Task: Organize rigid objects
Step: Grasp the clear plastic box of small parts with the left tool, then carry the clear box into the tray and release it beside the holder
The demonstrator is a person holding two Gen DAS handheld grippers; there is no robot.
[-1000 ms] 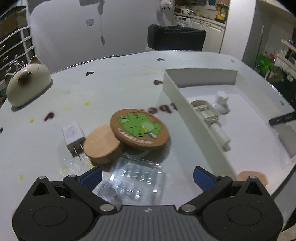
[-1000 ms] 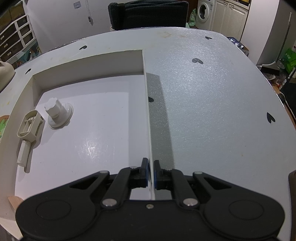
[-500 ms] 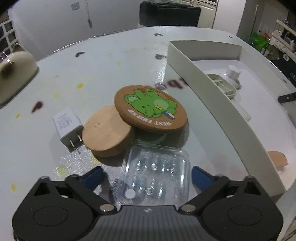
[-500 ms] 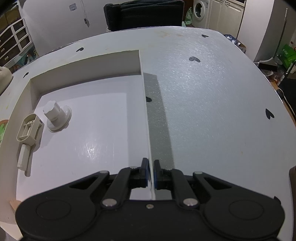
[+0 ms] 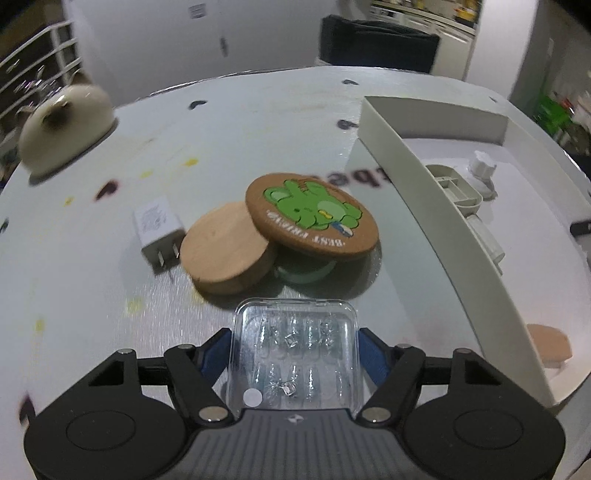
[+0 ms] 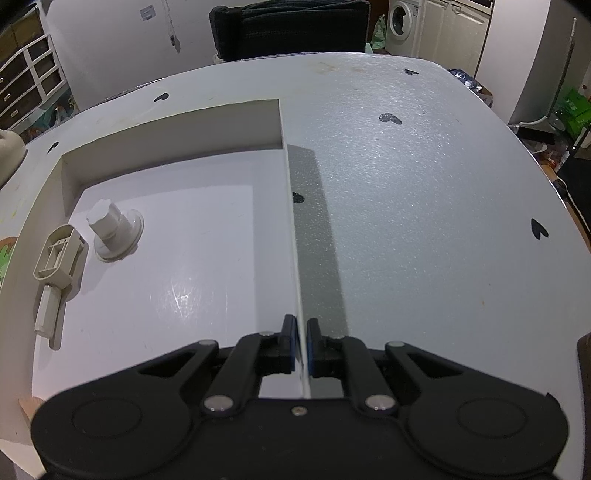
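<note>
My left gripper (image 5: 294, 350) is shut on a clear plastic case (image 5: 295, 354) with small parts inside, its blue pads against both sides. Beyond it lie a plain wooden disc (image 5: 227, 251), a brown coaster with a green cartoon (image 5: 312, 218) leaning on a pale green ring (image 5: 303, 271), and a white charger plug (image 5: 157, 227). A white tray (image 5: 424, 192) stands at right, holding a beige handle piece (image 6: 55, 260) and a white knob (image 6: 110, 229). My right gripper (image 6: 301, 338) is shut on the tray's right wall (image 6: 291, 221).
A cream cat-shaped dish (image 5: 62, 125) sits at the table's far left. A small wooden disc (image 5: 548, 345) lies at the tray's near corner. A dark chair (image 6: 288, 29) stands beyond the table. The grey tabletop (image 6: 424, 221) extends right of the tray.
My left gripper has come forward around the clear case and closed on its sides. The right gripper stays clamped on the tray wall.
</note>
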